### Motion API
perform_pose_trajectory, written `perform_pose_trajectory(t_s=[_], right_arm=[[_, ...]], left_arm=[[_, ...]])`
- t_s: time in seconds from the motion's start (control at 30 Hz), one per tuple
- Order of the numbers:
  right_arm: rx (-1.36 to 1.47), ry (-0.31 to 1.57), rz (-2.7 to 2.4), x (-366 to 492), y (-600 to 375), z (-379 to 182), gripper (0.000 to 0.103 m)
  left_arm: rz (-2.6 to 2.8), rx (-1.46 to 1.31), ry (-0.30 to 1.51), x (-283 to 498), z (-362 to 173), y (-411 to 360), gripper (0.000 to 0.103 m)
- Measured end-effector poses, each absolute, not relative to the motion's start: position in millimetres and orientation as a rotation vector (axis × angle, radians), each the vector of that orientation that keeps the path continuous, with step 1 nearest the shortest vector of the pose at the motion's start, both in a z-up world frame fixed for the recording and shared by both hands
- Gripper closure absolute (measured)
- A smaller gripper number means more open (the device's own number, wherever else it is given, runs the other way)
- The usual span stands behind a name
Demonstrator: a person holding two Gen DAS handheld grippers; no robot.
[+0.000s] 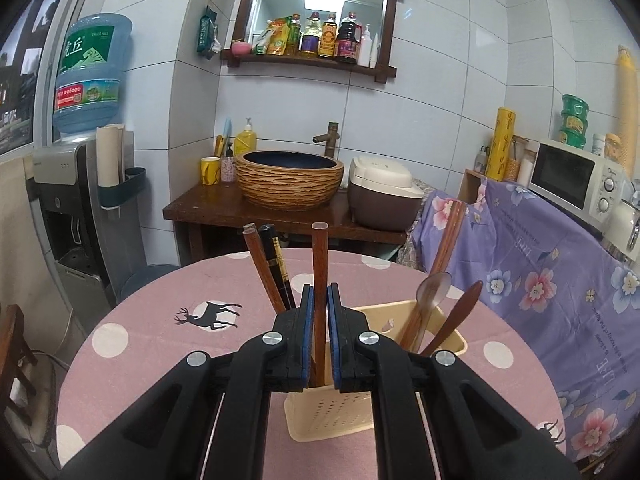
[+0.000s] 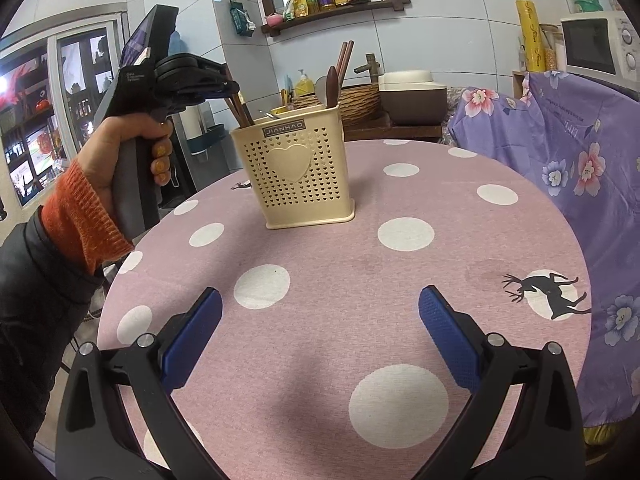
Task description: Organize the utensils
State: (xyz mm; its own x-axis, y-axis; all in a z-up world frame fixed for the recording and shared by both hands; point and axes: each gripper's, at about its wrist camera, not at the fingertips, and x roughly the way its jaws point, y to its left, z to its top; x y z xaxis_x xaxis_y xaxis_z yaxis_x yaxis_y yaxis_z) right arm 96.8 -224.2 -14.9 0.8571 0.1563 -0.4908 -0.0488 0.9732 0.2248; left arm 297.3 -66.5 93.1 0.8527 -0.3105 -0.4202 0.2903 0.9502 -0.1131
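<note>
My left gripper [image 1: 319, 294] is shut on a brown wooden chopstick [image 1: 319, 264] that stands upright with its lower end down inside the cream utensil holder [image 1: 448, 334]. Two more chopsticks [image 1: 269, 270] lean in the holder's left part. A pale spoon [image 1: 433, 286], a wooden spoon [image 1: 460, 312] and another chopstick pair [image 1: 450, 236] stand in its right part. In the right wrist view the holder [image 2: 298, 168] stands on the far side of the pink table [image 2: 320, 320], with a hand holding the left gripper [image 2: 232, 88] over its left end. My right gripper [image 2: 320, 308] is open above bare tablecloth.
The round table [image 1: 160, 320] carries a pink cloth with white dots and deer prints. Behind it stands a wooden counter with a basin [image 1: 289, 178] and a rice cooker [image 1: 382, 192]. A purple floral cloth [image 1: 540, 264] drapes furniture at the right. A water dispenser [image 1: 76, 200] is at the left.
</note>
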Motion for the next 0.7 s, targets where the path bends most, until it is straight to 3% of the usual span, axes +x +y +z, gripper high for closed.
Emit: perform_pose_trajectory(t_s=[0.07, 0.1, 0.17, 0.2, 0.37, 0.7], right_arm=[[0.208, 0.524, 0.098, 95.5, -225.6, -13.3, 0.006], [0.208, 0.522, 0.093, 94.6, -226.1, -12.8, 0.006], [0.207, 0.521, 0.084, 93.3, -226.6, -12.6, 0.006], [0.205, 0.517, 0.077, 92.1, -227.3, -12.2, 0.006], [0.168, 0.479, 0.025, 82.5, -229.3, -7.1, 0.006], [0.084, 0.391, -0.01, 42.9, -216.2, 4.8, 0.006]], left_arm=[[-0.33, -0.047, 0.448, 293.5, 93.9, -66.0, 0.094], [-0.335, -0.046, 0.441, 288.0, 95.3, -63.8, 0.088], [-0.347, -0.049, 0.428, 275.0, 94.8, -59.3, 0.062], [-0.355, -0.056, 0.412, 266.1, 94.6, -55.3, 0.041], [-0.368, -0.014, 0.313, 208.5, 83.0, -32.3, 0.008], [-0.289, 0.074, 0.211, 84.2, 49.1, 3.8, 0.005]])
